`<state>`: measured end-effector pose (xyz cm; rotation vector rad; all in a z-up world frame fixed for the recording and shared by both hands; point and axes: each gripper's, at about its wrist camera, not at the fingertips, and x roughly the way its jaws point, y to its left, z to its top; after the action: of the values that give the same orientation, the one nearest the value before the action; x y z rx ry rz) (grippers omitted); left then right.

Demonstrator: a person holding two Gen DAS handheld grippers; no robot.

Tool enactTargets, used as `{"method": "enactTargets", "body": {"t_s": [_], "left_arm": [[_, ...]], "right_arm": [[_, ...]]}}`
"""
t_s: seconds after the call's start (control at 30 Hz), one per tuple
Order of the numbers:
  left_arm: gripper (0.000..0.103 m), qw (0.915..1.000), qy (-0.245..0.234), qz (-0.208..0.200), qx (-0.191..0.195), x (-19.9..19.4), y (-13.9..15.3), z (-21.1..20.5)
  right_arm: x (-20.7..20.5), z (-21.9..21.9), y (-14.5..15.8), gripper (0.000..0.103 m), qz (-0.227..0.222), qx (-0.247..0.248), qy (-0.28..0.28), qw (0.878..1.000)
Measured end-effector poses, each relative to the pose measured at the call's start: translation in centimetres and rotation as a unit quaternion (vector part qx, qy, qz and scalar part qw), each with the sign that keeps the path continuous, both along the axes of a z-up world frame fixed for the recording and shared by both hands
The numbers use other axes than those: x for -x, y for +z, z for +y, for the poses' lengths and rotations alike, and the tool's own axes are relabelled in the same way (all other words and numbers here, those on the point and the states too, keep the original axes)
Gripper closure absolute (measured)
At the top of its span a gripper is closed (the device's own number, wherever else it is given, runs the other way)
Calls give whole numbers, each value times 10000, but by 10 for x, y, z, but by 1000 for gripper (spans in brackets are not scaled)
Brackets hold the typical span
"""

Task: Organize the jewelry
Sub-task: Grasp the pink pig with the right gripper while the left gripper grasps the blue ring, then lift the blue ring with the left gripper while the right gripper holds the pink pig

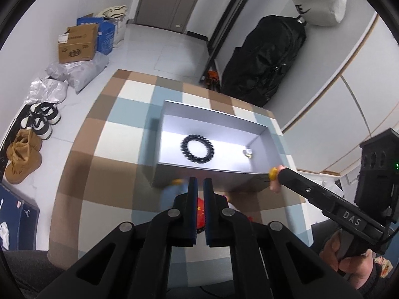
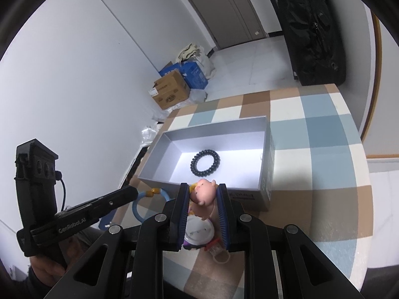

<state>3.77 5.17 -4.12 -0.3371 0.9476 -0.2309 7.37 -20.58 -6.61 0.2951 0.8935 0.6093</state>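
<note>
An open grey box (image 1: pixel 159 144) (image 2: pixel 266 149) sits on the checked tablecloth (image 1: pixel 112 174). A black bead bracelet (image 1: pixel 197 149) (image 2: pixel 205 163) lies on its floor, with a small white piece (image 1: pixel 248 152) near the right wall. My left gripper (image 1: pixel 200 182) (image 2: pixel 133 191) is shut just before the box's near wall, with nothing seen between its pads. A blue ring with yellow beads (image 2: pixel 139 209) (image 1: pixel 174 184) lies on the cloth beside it. My right gripper (image 2: pixel 202 191) (image 1: pixel 274 177) is shut on a pink doll charm (image 2: pixel 203 193) at the near wall's right end.
Below the right gripper lie a white round disc (image 2: pixel 198 231), a red piece (image 2: pixel 212 245) and a beige loop (image 2: pixel 222 258). A red item (image 1: pixel 200 211) shows under the left fingers. Cartons (image 1: pixel 77 42), shoes (image 1: pixel 42 119) and a black bag (image 1: pixel 264 57) stand on the floor.
</note>
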Motion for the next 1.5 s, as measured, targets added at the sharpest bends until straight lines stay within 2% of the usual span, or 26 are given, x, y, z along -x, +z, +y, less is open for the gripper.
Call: {"method": "enactTargets", "body": {"t_s": [0.13, 0.2, 0.27, 0.3, 0.37, 0.4, 0.43, 0.5, 0.63, 0.7, 0.87, 0.9, 0.97, 1.03, 1.2, 1.27, 1.3, 1.33, 1.4, 1.5], "left_arm": [[103, 9998, -38, 164, 78, 0, -7, 2], [103, 9990, -68, 398, 166, -2, -11, 7], [100, 9984, 43, 567, -28, -2, -11, 11], [96, 9983, 141, 532, -203, 1, -10, 15], [76, 9970, 321, 558, -435, 4, -11, 20], [53, 9961, 407, 592, -508, 6, -12, 23], [40, 9960, 456, 563, -532, 8, -12, 24], [39, 9954, 477, 476, -685, 11, -12, 23], [38, 9932, 227, 779, -838, 5, -28, 12], [38, 9901, 176, 980, -987, 1, -39, 5], [38, 9864, 100, 1085, -1228, 1, -46, 4], [38, 9863, 127, 1103, -1220, 0, -48, 5], [39, 9882, 238, 1191, -933, -3, -51, 13], [51, 9907, 310, 1123, -706, -5, -49, 19], [51, 9905, 137, 1012, -923, -7, -47, 9], [53, 9906, 140, 1030, -884, -5, -47, 9], [70, 9915, 159, 988, -836, -4, -45, 11], [101, 9919, 133, 990, -784, -3, -43, 13], [101, 9927, 70, 1104, -478, -2, -43, 15], [101, 9902, 133, 1193, -709, -2, -48, 13]], "right_arm": [[-4, 2, 0, 82, 12, -27, 24, 10000], [-6, 3, 0, 82, 39, -37, 35, 10000], [-7, 4, -1, 82, 66, -45, 43, 10000], [-8, 4, -1, 82, 80, -60, 45, 9999], [-8, 4, -2, 82, 108, -88, 55, 9999], [-9, 5, -2, 82, 125, -92, 63, 9999], [-8, 6, -3, 82, 141, -92, 76, 9998], [-8, 8, -3, 82, 142, -91, 108, 9998], [-6, 10, -3, 82, 115, -73, 150, 9998], [-6, 10, -3, 82, 121, -70, 135, 9998], [-6, 5, -3, 82, 121, -91, 67, 9999], [-7, 4, -3, 82, 127, -96, 60, 9999], [-7, 4, -3, 82, 136, -96, 47, 9998], [-7, 4, -2, 82, 133, -115, 54, 9998], [-6, 5, 0, 82, 83, -116, 90, 9999], [-6, 4, -1, 82, 94, -111, 77, 9999], [-7, 3, -1, 82, 114, -120, 65, 9998], [-7, 2, -1, 82, 126, -122, 53, 9998], [-8, 1, -2, 82, 157, -130, 30, 9998], [-9, 2, -3, 82, 200, -145, 34, 9997]]}}
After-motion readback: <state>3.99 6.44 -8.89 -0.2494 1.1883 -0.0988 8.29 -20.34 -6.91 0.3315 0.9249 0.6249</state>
